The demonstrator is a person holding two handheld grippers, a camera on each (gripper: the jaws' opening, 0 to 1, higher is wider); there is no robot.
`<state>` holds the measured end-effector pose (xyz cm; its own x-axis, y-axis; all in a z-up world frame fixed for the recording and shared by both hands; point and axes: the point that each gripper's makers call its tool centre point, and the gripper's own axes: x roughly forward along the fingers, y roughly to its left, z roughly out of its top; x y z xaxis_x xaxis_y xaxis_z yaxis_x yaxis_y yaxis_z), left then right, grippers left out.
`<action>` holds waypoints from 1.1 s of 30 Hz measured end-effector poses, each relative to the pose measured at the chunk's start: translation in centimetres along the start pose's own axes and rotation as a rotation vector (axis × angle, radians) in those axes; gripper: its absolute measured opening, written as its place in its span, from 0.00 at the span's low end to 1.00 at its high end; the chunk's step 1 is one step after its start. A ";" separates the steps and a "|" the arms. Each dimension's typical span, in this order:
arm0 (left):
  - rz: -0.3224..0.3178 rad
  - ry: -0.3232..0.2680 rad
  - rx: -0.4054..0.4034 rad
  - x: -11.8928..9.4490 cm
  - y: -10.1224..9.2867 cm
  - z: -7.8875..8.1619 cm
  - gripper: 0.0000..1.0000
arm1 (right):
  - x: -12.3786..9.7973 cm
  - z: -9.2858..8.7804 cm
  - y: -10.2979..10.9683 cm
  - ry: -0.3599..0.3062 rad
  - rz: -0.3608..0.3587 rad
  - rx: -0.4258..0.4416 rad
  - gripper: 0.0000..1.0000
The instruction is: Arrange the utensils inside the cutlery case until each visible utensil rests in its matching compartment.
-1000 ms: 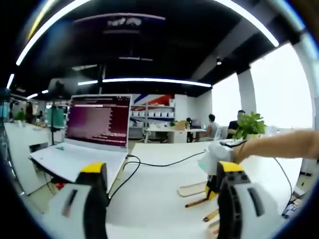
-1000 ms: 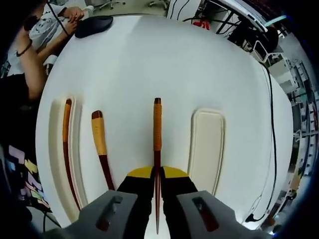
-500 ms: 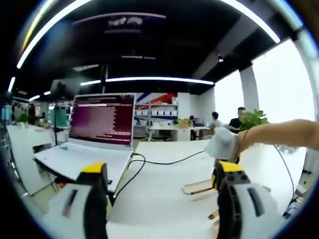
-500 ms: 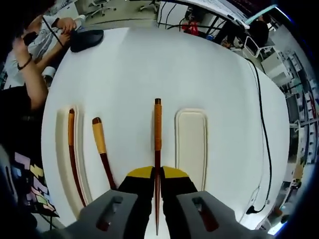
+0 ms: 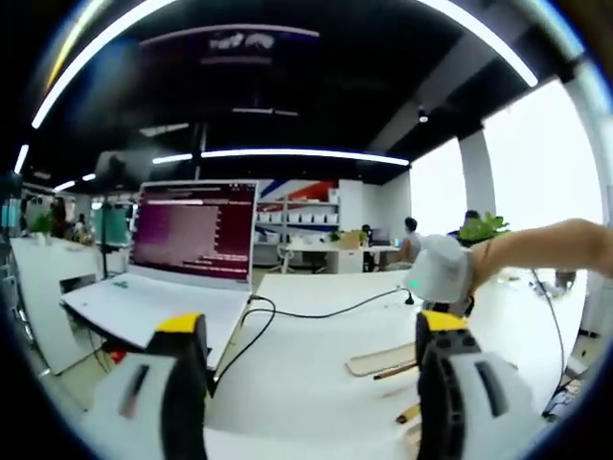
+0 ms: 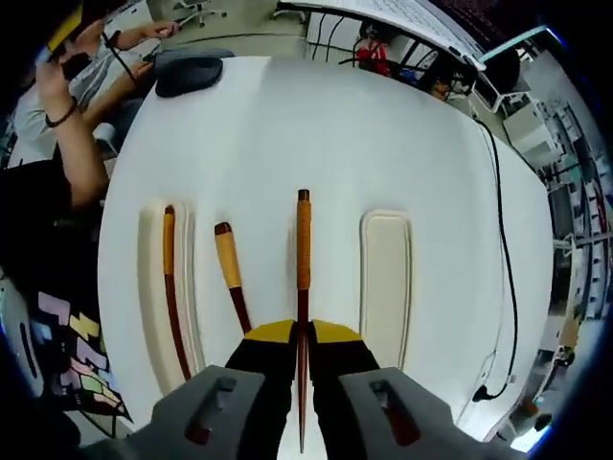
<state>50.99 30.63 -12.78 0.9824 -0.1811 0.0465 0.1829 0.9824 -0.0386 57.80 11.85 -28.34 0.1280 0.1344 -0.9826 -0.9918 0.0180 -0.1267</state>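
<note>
In the right gripper view my right gripper (image 6: 303, 337) is shut on a slim wooden utensil (image 6: 303, 249) with a yellow-wrapped handle, which points straight ahead above the white table (image 6: 316, 134). To its right lies an empty cream case tray (image 6: 386, 287). At the left, a second cream tray (image 6: 148, 287) holds a similar utensil (image 6: 170, 278). A third utensil (image 6: 230, 278) lies on the table between them. My left gripper (image 5: 311, 328) is open and holds nothing. In the left gripper view a gloved hand (image 5: 441, 273) with the other gripper hovers over a tray (image 5: 383, 360).
An open laptop (image 5: 192, 240) with a black cable (image 5: 316, 311) stands left of the trays. A dark oval object (image 6: 190, 72) lies at the table's far edge. A seated person's arm (image 6: 67, 144) is at the left. A cable (image 6: 505, 240) runs along the table's right side.
The gloved hand with the right gripper has risen and shifted right in the left gripper view, still holding the utensil. The right gripper view has shifted with it. The left gripper has stayed put.
</note>
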 end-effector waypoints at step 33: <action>-0.014 -0.029 -0.021 0.0 0.3 0.5 0.94 | 0.4 -0.2 9.1 -0.041 0.100 -0.059 0.03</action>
<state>51.06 30.99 -12.28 0.9782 -0.1932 0.0757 0.1979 0.9784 -0.0591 48.81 11.86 -29.97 0.0272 0.1726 -0.9846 -0.9977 -0.0558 -0.0374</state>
